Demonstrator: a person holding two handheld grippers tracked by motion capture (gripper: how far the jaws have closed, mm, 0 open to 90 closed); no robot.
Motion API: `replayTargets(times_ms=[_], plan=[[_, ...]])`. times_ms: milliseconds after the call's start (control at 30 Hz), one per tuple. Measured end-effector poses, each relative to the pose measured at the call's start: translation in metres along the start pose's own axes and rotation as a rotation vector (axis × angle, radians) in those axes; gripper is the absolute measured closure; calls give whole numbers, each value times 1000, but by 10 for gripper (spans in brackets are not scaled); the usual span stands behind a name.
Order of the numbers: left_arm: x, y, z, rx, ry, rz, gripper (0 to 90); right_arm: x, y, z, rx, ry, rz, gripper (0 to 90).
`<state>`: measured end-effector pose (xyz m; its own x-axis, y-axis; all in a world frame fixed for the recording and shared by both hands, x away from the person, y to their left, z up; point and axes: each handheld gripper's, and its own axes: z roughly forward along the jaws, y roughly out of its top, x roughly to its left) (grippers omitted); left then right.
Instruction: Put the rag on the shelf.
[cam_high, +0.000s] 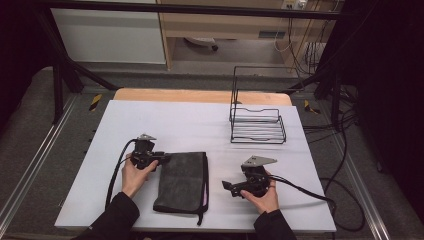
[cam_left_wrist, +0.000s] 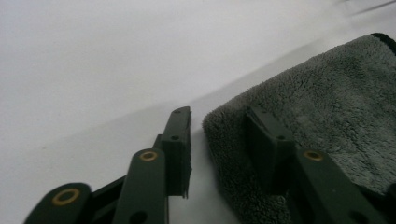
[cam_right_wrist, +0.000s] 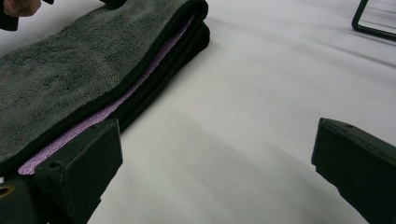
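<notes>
Folded dark grey towel (cam_high: 182, 181), purple inner layer, flat on table

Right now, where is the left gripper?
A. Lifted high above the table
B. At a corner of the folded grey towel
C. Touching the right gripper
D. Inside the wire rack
B: the left gripper straddles a corner of the folded grey towel, one jaw on top.

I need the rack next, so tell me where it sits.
In the high view the wire rack stands on the table's far right part, beyond the right gripper and right of the folded towel.
</notes>
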<state>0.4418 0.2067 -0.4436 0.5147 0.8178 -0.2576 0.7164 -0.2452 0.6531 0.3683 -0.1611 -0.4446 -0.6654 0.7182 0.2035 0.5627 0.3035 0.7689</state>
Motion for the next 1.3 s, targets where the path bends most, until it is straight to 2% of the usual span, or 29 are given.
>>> replayTargets(times_ms=[100,233,367,433,500,667,800,900,1000,1167,1300], plan=[[-1,-1,1,9,-15,3,715,0,1,0,-3,6,9,29],[-2,-1,2,15,-22,1,742,-2,4,1,-28,17,15,31],[-1,-2,3,16,-28,1,759,-3,9,1,-55,29,45,26],[-2,-2,3,15,-21,11,765,-2,15,2,-47,12,35,14],[-4,-2,3,14,-12,23,770,1,22,6,-56,16,23,10],[-5,-3,3,7,-6,39,771,9,43,27,-50,23,14,23],[-5,-3,3,3,-4,43,771,15,58,47,-32,24,29,57],[-5,-3,3,2,-3,48,771,15,66,61,-32,33,35,112],[-5,-3,3,0,-5,48,771,14,71,73,-32,32,49,206],[-4,-4,3,-2,-12,50,770,11,74,95,17,0,61,357],[-4,-4,3,-4,-13,53,770,9,70,104,64,5,73,432]])
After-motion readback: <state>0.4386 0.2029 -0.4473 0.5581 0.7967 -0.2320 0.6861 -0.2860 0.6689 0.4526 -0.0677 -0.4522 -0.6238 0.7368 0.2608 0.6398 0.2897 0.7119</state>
